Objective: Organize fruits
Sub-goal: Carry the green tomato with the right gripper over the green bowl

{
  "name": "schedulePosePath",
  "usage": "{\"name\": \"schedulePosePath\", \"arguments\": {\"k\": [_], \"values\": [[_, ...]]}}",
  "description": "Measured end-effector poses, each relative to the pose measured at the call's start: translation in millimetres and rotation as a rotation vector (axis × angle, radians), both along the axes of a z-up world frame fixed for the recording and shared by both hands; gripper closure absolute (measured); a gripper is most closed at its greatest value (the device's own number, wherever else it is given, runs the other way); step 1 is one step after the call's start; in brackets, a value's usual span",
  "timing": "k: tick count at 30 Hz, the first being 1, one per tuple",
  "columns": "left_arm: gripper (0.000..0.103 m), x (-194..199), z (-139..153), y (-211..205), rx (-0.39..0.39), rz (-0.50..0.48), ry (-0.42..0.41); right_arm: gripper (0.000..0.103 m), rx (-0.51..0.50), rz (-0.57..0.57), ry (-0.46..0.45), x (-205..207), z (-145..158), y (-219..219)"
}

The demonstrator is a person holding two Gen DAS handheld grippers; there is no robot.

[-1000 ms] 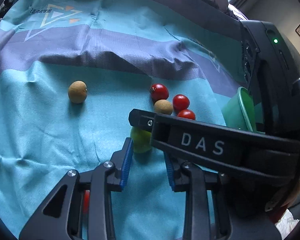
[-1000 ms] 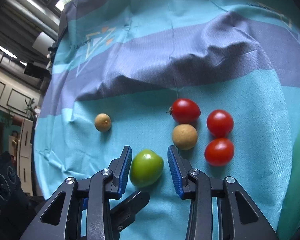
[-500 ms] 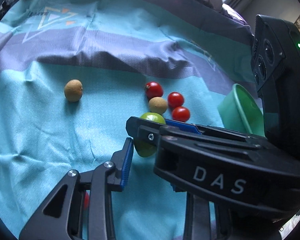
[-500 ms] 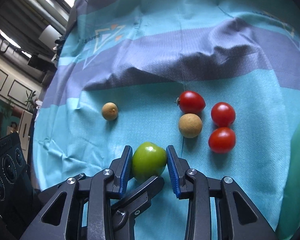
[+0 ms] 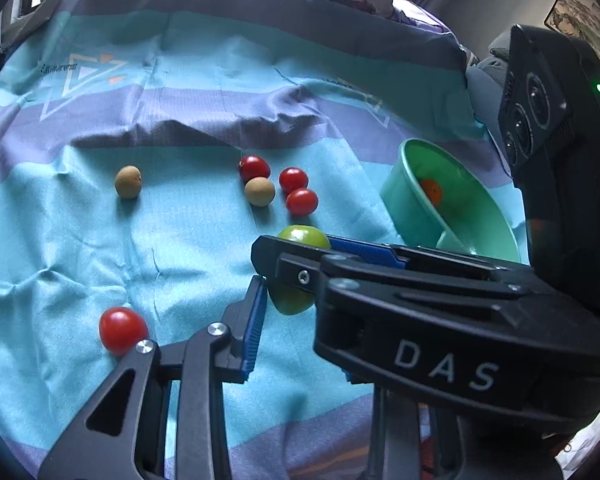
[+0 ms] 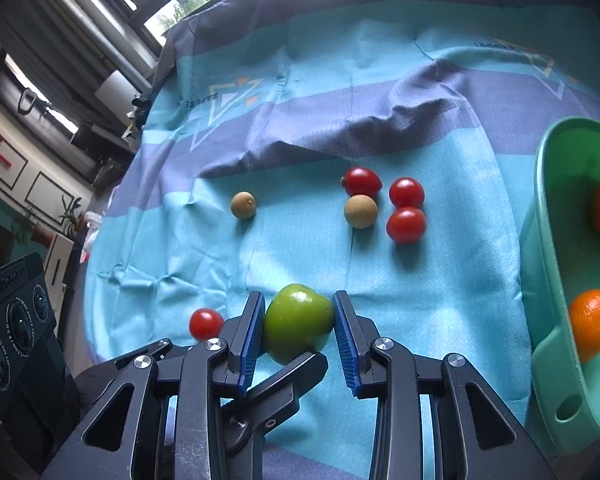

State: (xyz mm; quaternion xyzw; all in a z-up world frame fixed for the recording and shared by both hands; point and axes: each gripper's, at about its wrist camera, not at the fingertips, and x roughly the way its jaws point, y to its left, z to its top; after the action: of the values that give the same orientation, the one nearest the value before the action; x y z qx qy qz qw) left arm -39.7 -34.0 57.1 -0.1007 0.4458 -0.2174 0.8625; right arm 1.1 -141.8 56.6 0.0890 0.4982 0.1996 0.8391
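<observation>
The right hand-held gripper [image 6: 298, 326] pinches the green fruit [image 6: 298, 322] between both blue pads, above the teal cloth [image 6: 220, 256]. The green bowl [image 6: 547, 280], at 3 o'clock, holds two oranges [image 6: 591, 322]. The left hand-held gripper [image 5: 300, 312] has its far finger hidden, so its spread cannot be told. Three tomatoes [image 6: 405, 224] sit at 12 o'clock.

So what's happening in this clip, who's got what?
A person is sorting fruit on a blue cloth. The right tongs are shut on the green tomato, near the green bowl, which holds two oranges. The left tongs sit open just beneath, holding nothing. Red tomatoes and two brown fruits lie loose on the cloth.
</observation>
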Motion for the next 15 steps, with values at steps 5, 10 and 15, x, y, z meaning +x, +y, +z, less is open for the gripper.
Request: {"name": "schedulePosePath", "arguments": {"k": [5, 10, 15], "values": [[0.071, -5.2, 24.6, -8.6, -0.017, -0.004, -0.053, 0.066, -0.001, -0.006, -0.087, -11.7, 25.5, -7.0], [0.071, -8.1, 50.2, -25.3, -0.023, -0.029, -0.108, 0.066, 0.034, -0.021, -0.155, -20.9, 49.8, -25.3], [0.071, -10.6, 69.2, -51.1, -0.011, -0.056, -0.163, 0.066, 0.053, -0.058, -0.219, -28.0, 70.7, -48.4]]}}
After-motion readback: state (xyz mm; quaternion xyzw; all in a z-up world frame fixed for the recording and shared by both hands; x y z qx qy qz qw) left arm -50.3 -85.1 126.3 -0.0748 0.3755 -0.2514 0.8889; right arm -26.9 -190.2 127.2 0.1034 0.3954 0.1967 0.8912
